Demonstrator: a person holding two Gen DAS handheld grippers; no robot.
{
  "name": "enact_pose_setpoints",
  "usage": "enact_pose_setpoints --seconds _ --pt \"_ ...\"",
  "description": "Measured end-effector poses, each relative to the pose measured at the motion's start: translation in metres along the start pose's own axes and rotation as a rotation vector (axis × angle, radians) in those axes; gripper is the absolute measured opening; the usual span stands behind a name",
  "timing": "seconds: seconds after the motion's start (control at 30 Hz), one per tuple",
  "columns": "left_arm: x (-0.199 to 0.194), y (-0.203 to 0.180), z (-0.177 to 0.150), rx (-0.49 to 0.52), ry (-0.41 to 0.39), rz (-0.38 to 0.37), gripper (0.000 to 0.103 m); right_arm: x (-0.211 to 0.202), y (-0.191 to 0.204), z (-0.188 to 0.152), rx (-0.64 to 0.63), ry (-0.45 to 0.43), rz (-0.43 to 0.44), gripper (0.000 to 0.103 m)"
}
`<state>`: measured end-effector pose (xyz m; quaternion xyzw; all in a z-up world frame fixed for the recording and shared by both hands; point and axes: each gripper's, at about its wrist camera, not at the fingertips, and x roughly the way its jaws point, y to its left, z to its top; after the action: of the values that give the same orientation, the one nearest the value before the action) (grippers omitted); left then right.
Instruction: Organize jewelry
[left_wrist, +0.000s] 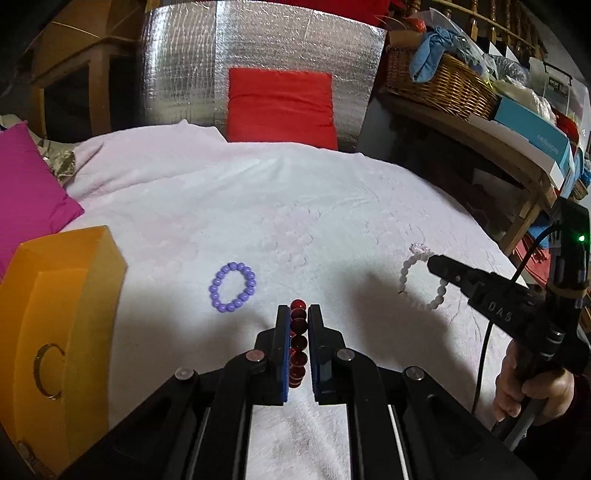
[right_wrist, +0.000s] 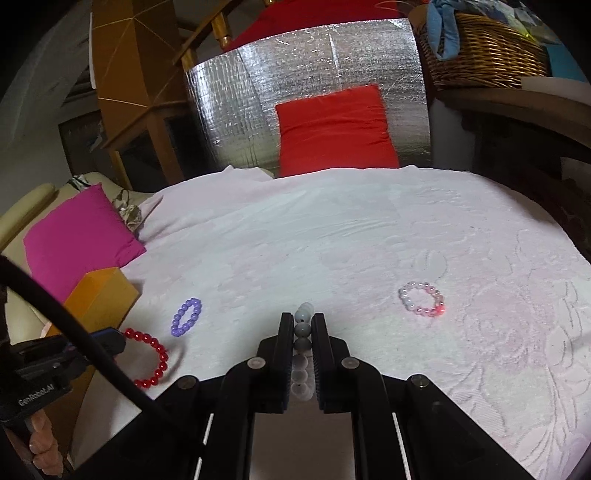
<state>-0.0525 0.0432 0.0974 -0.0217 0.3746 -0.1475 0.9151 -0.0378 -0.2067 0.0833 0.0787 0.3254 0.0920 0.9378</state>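
Left wrist: both grippers carrying bracelets.
Left gripper (left_wrist: 298, 314) pinches red bracelet (left_wrist: 298, 341), right gripper (right_wrist: 303, 325) white bracelet (right_wrist: 302, 363); next, likely the orange box (left_wrist: 55, 295).

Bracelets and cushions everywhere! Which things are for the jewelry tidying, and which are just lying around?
For the job: red bracelet, white bracelet, purple bracelet, pink bracelet, orange box.

Lying about: red cushion, magenta cushion, wicker basket.

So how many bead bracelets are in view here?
4: red bracelet in the left gripper, white bracelet in the right gripper, purple bracelet and pink bracelet lying on the blanket.
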Motion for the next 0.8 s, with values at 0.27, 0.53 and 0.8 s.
enact_pose_setpoints --seconds 0.27,0.53,0.8 --pt "-0.022 0.004 -0.005 0.003 -0.029 0.014 0.009 0.003 0.026 -0.009 -0.037 0.008 0.016 0.011" --pt "-0.025 0.015 -0.015 -0.009 -0.01 0.03 0.009 0.007 0.052 -0.022 -0.061 0.034 0.03 0.011" --pt "0.013 0.038 -0.026 -0.077 0.113 0.038 0.009 0.023 0.046 -0.031 -0.042 0.101 -0.005 0.011"
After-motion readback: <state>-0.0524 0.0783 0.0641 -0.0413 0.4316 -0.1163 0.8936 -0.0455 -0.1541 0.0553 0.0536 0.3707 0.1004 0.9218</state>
